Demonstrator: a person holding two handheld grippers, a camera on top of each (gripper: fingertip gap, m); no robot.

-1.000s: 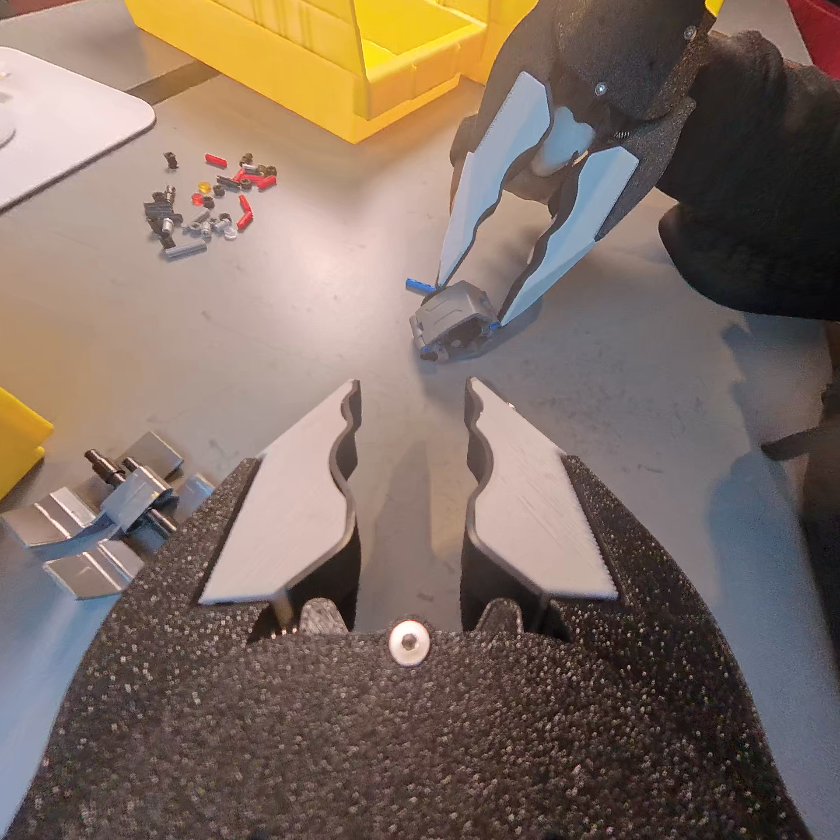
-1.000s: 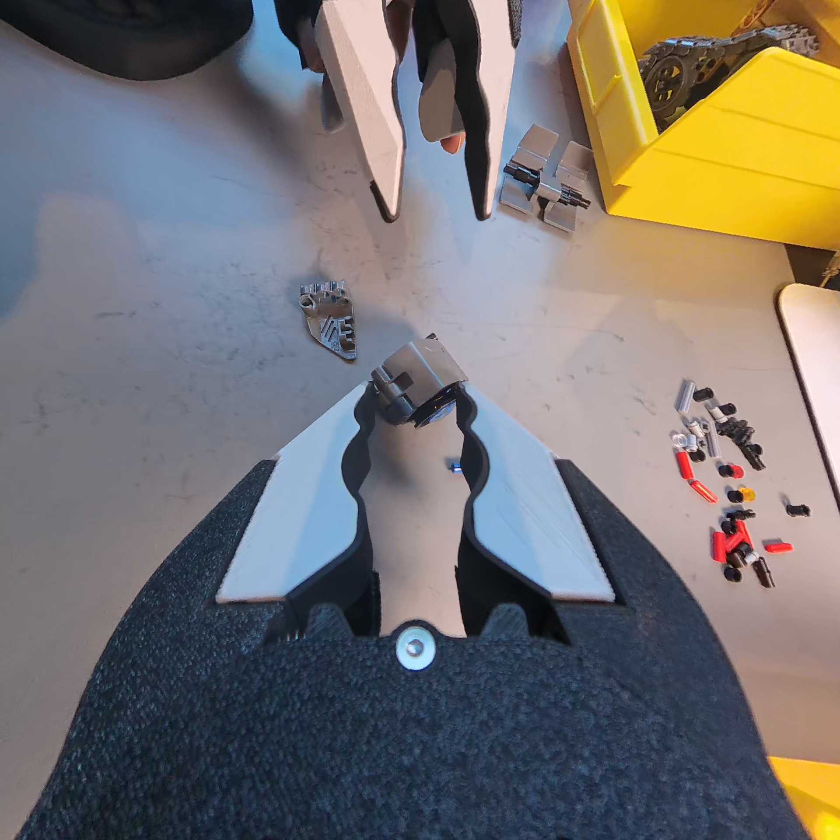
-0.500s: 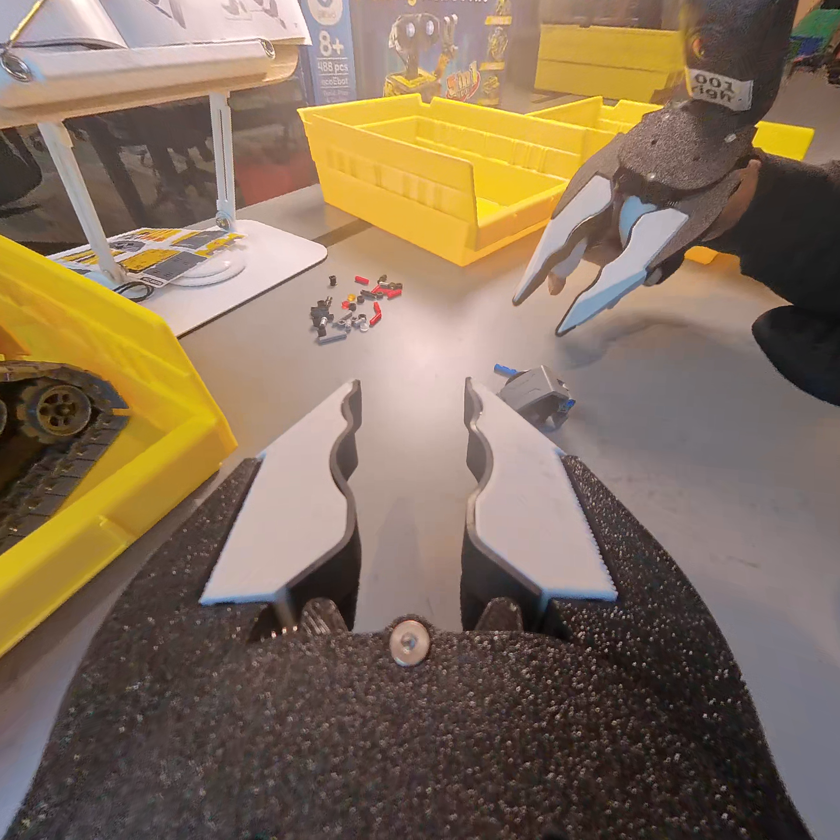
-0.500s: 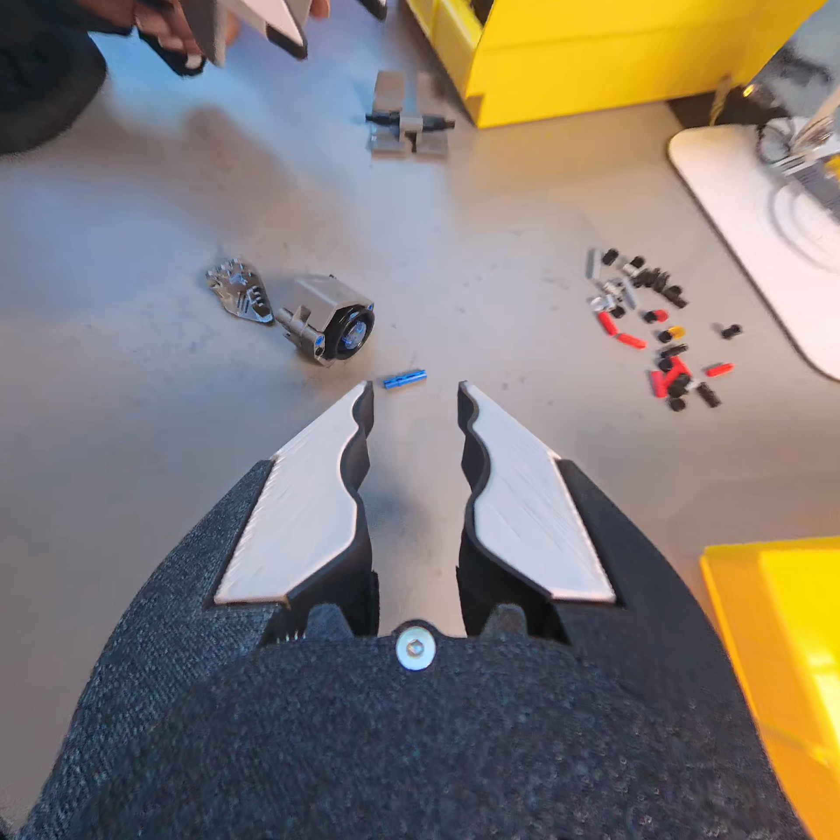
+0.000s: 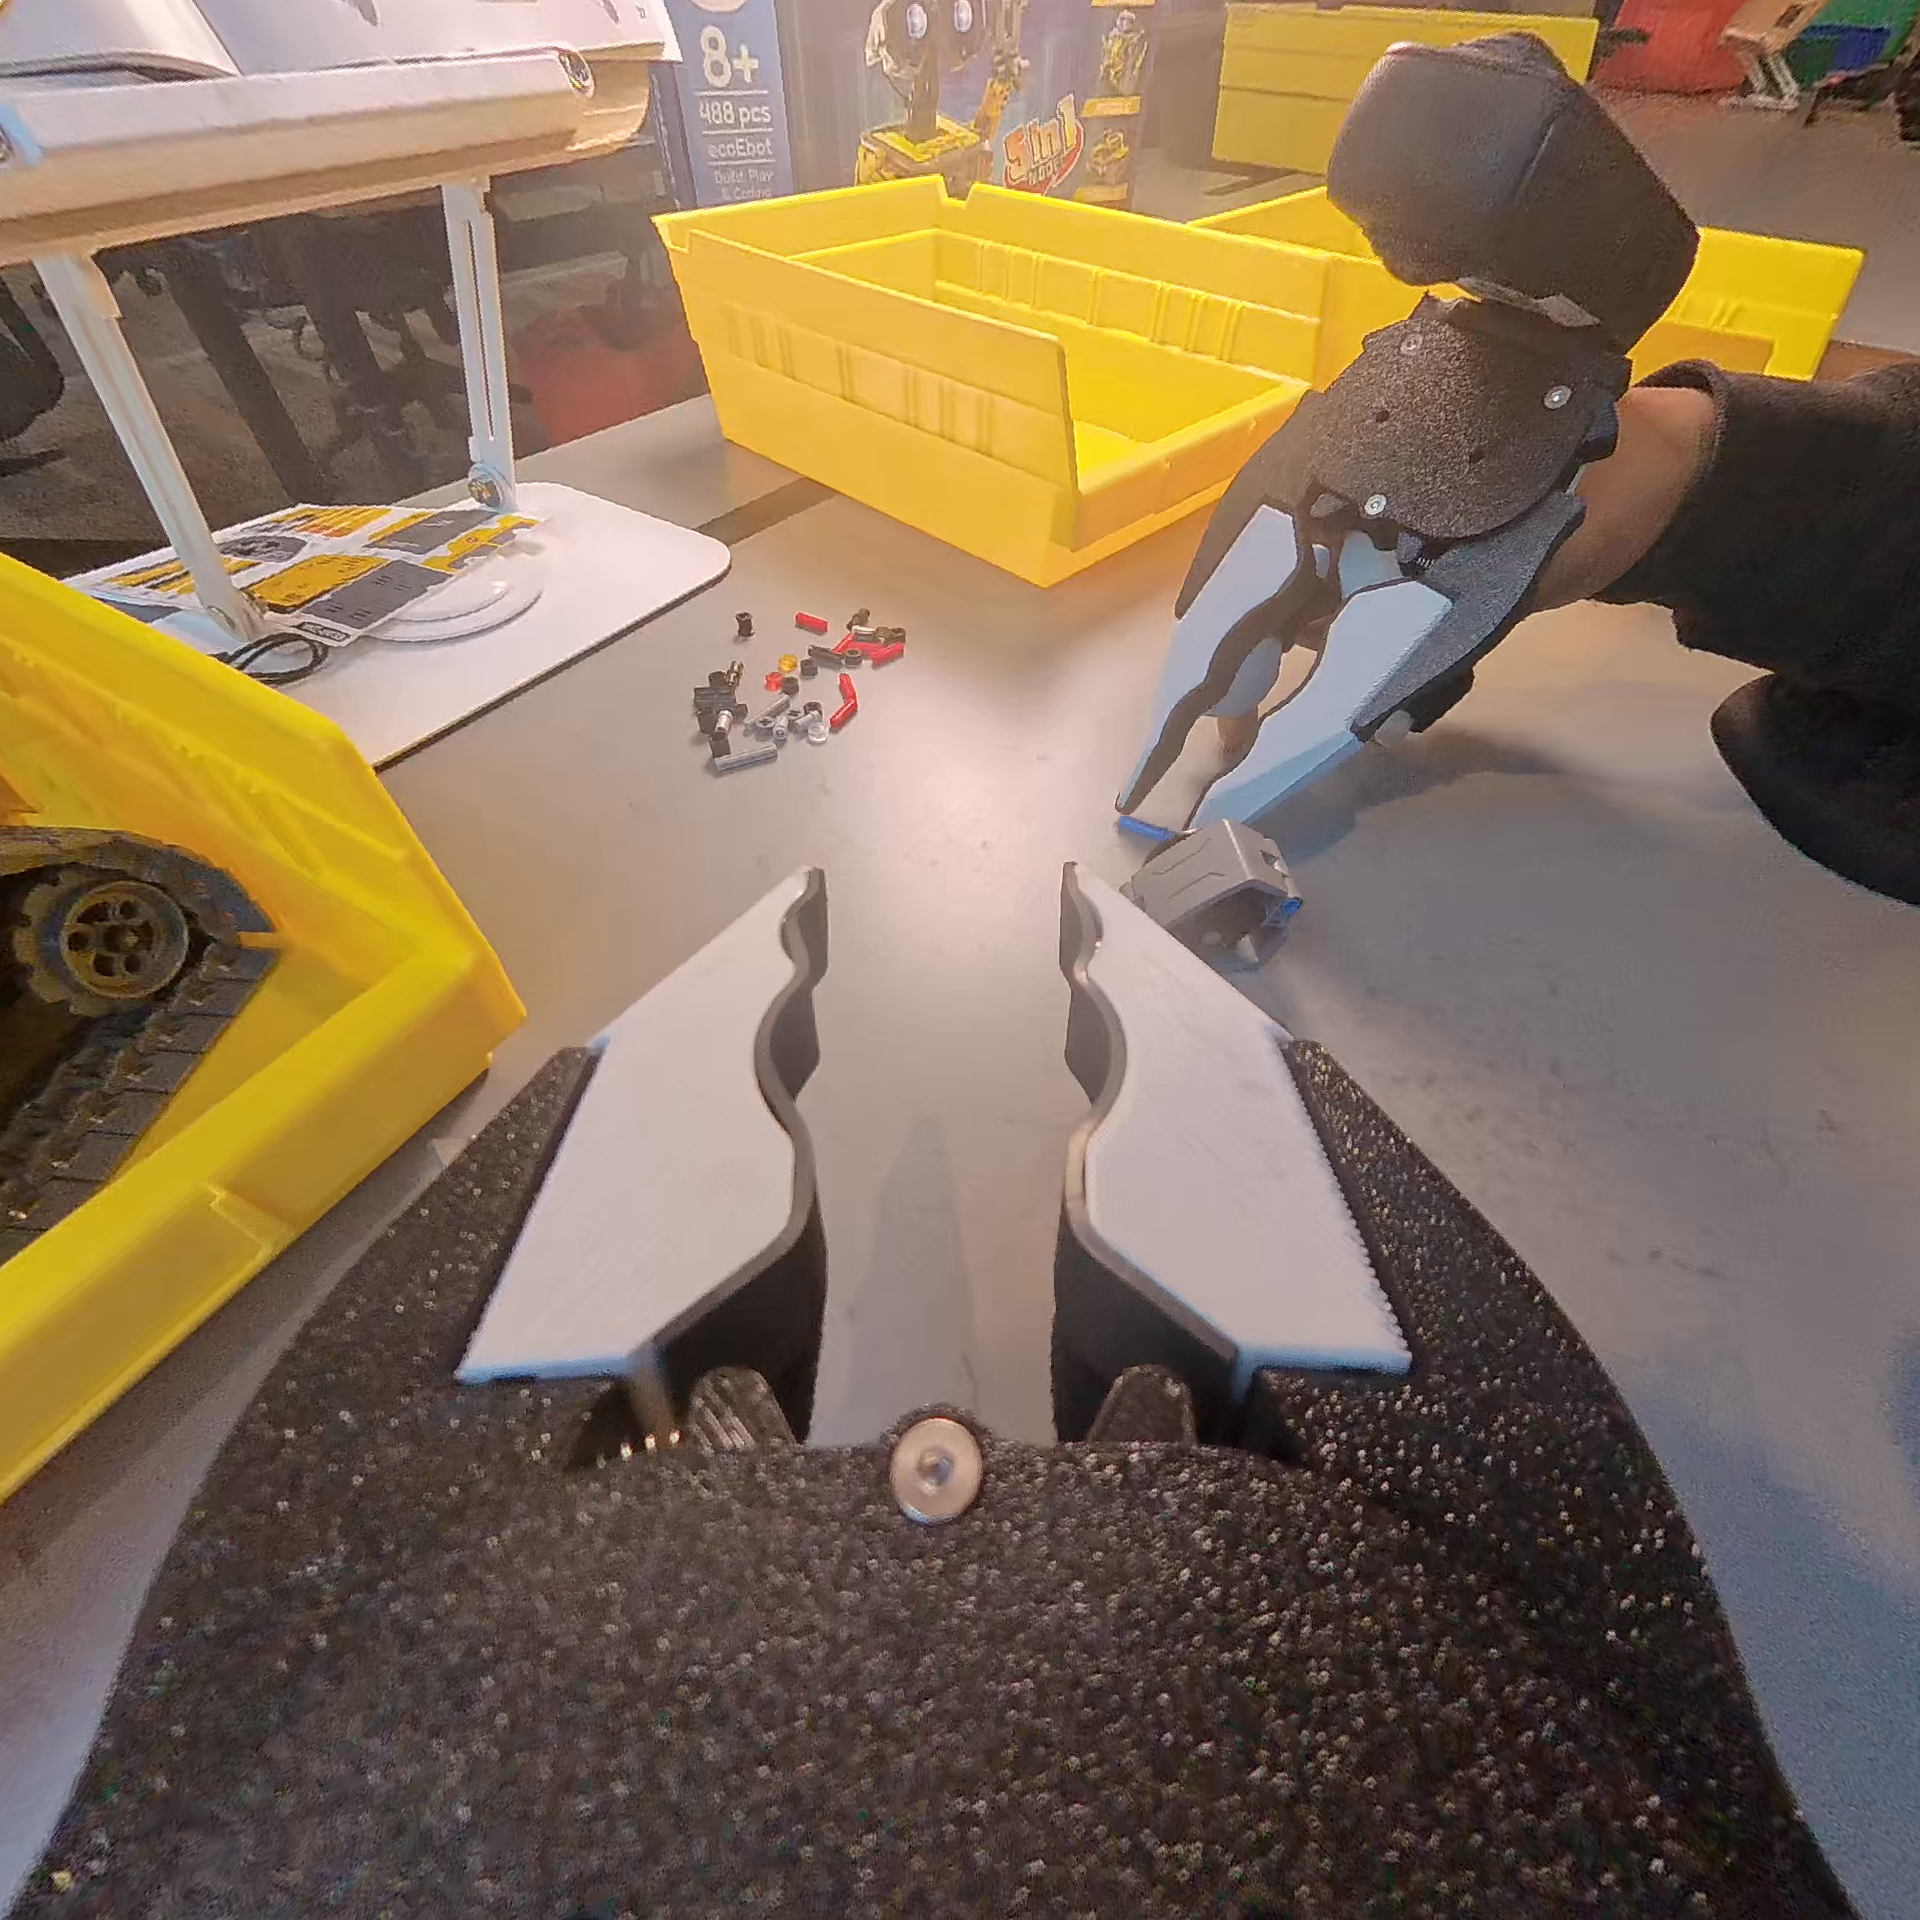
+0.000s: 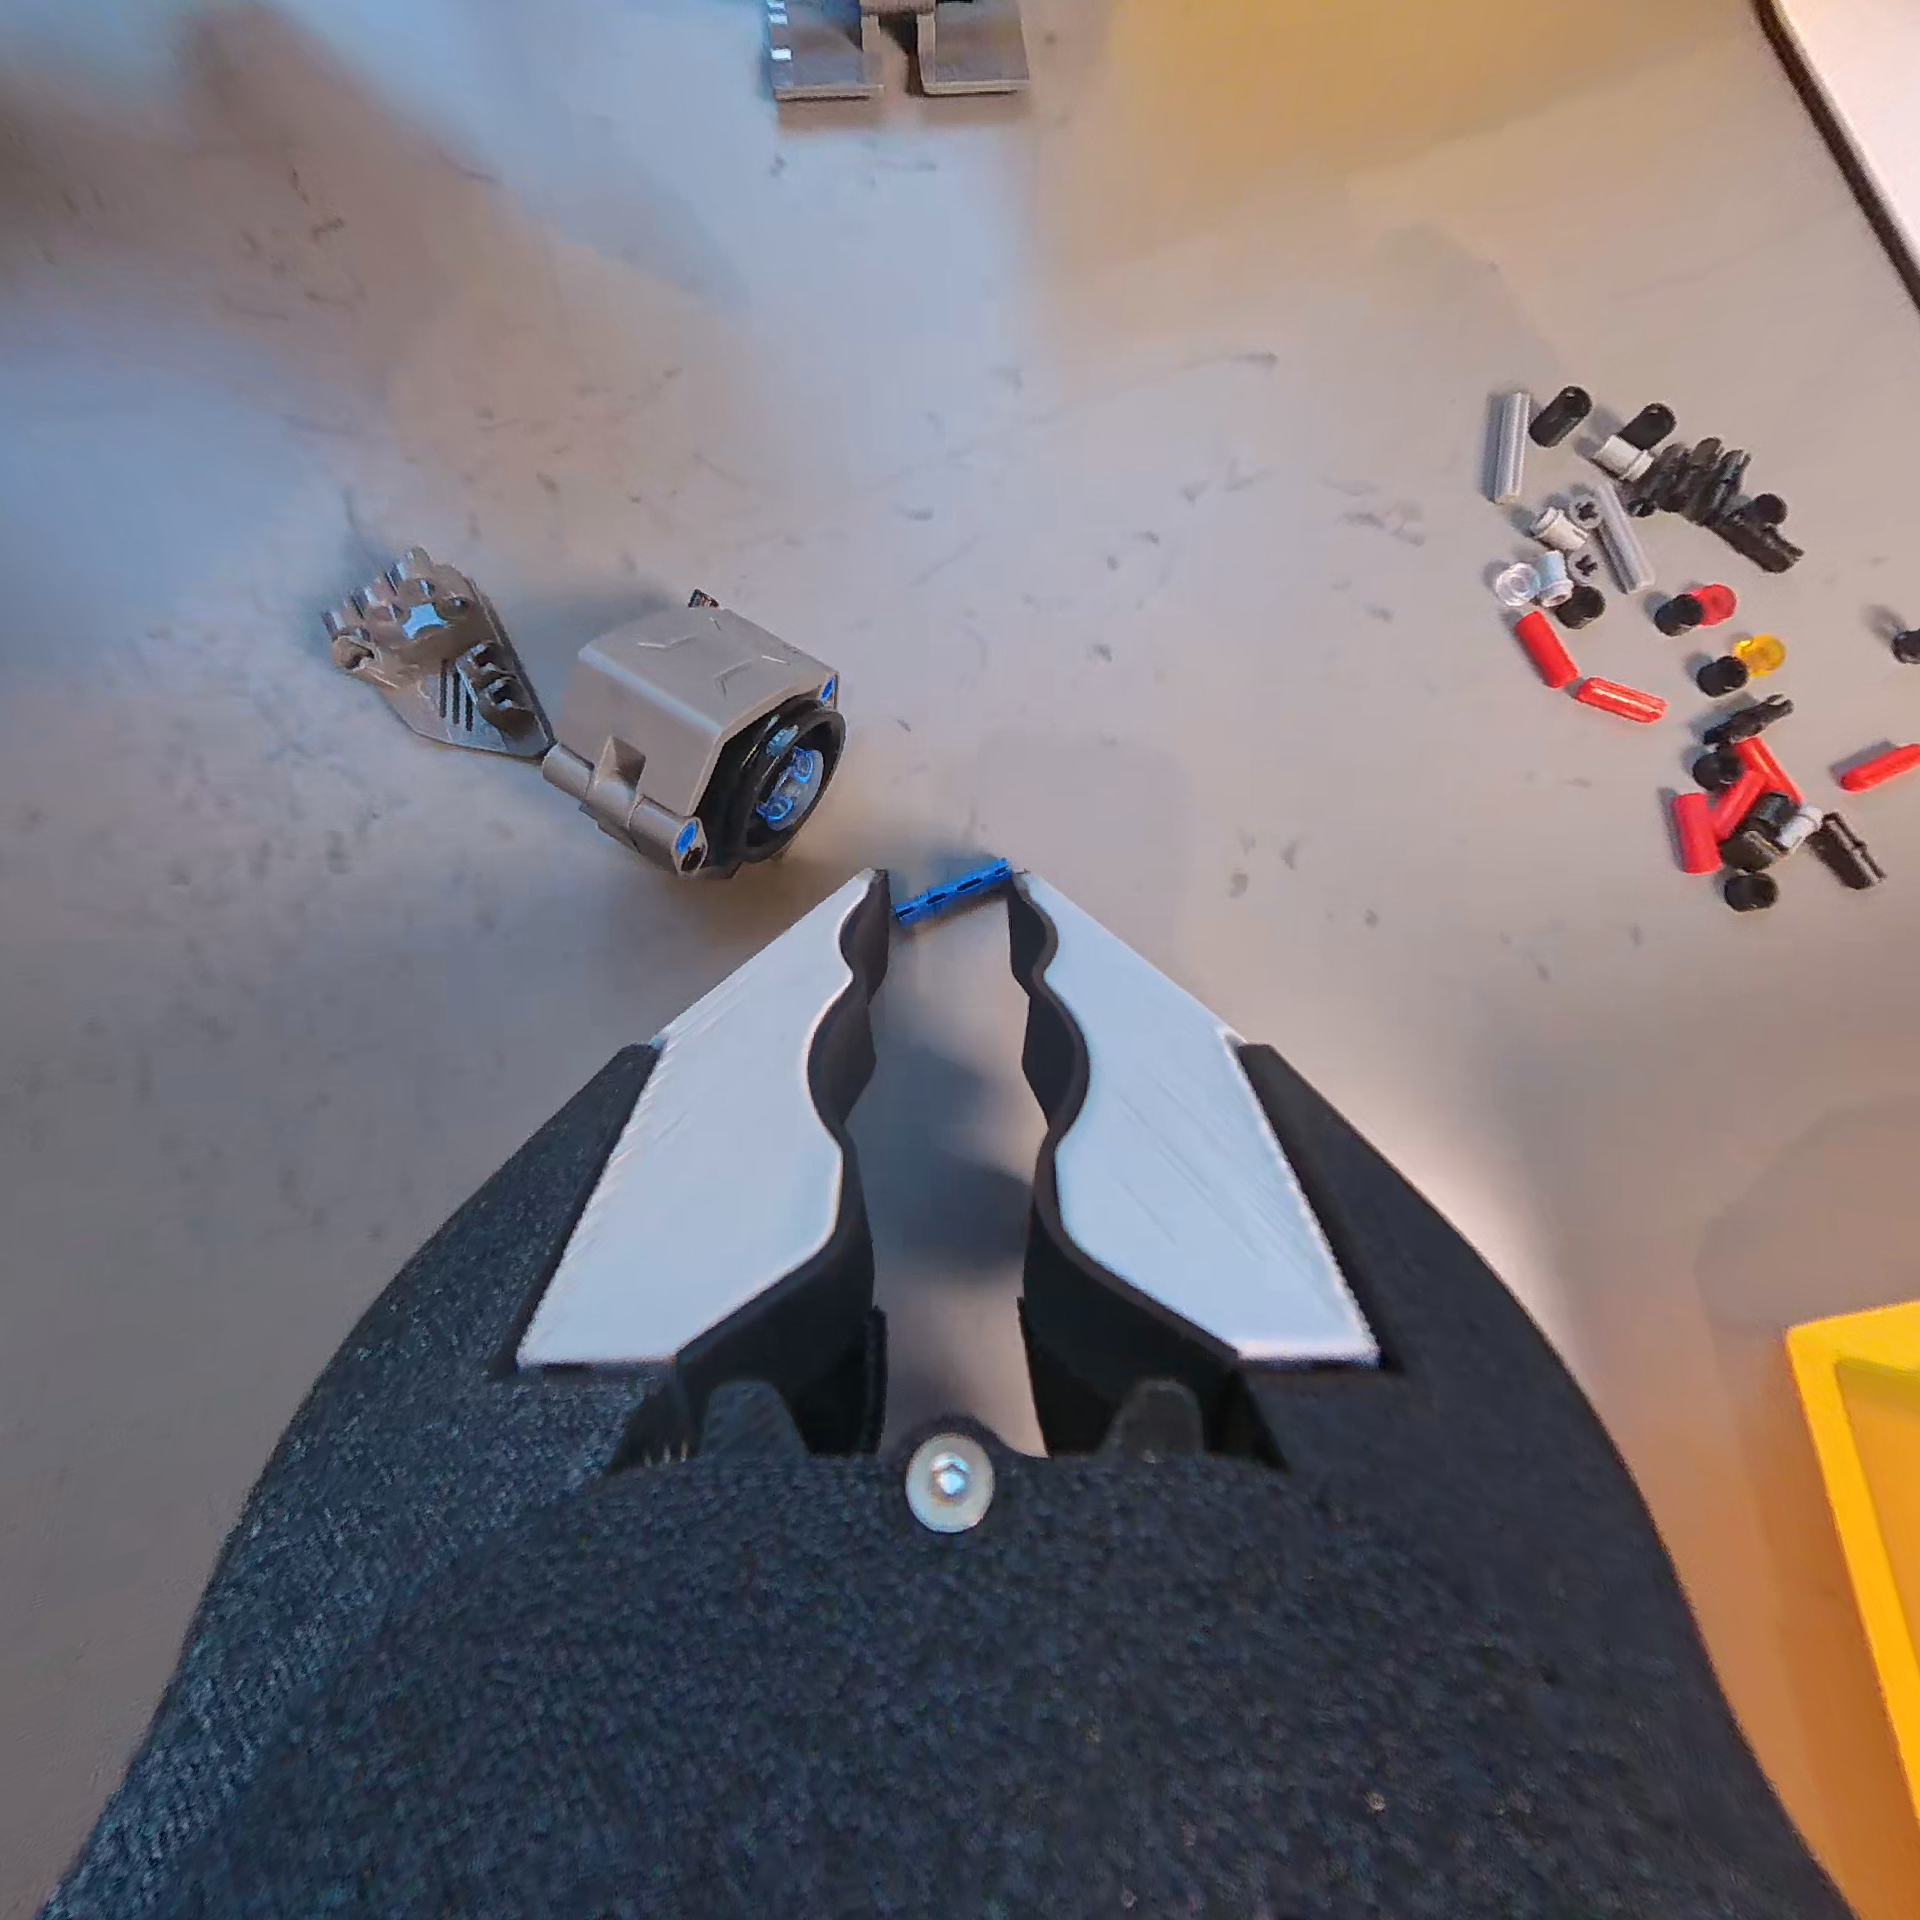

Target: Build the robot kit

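Lying between parted right hand-held gripper tips, blue pin, ungrasped.

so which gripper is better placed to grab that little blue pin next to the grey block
Right, most likely. The right gripper is open with its fingertips on either side of the blue pin on the table. The left gripper is open too, but farther from the pin.

Grey plate assembly, beyond right tool: cropped at top edge. Tracked wheel, left of left tool: cropped.
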